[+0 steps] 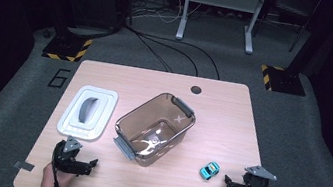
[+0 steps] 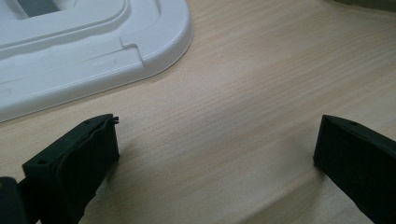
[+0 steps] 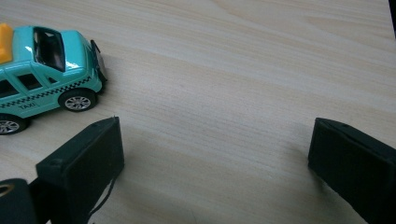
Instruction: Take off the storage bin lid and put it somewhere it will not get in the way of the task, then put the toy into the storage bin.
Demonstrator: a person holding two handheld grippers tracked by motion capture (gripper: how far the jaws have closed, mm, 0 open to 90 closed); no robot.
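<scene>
A teal toy taxi (image 1: 209,169) with an orange roof sign stands on the wooden table (image 1: 224,118) at the front right. In the right gripper view the taxi (image 3: 42,70) sits just beyond and left of the left jaw, not touching it. My right gripper (image 1: 228,184) (image 3: 215,149) rests low on the table, open, with bare wood between its jaws. An empty clear brown bin (image 1: 142,108) stands in the middle of the table. Its white lid (image 1: 88,111) (image 2: 93,46) lies flat to the left. My left gripper (image 1: 91,166) (image 2: 217,144) is open near the front left edge, just in front of the lid.
A round dark cable hole (image 1: 196,89) sits near the table's far edge. Beyond the table are grey carpet, cables, a desk frame (image 1: 217,15) and yellow-black striped stand bases (image 1: 66,50). Bare wood lies between the grippers along the front edge.
</scene>
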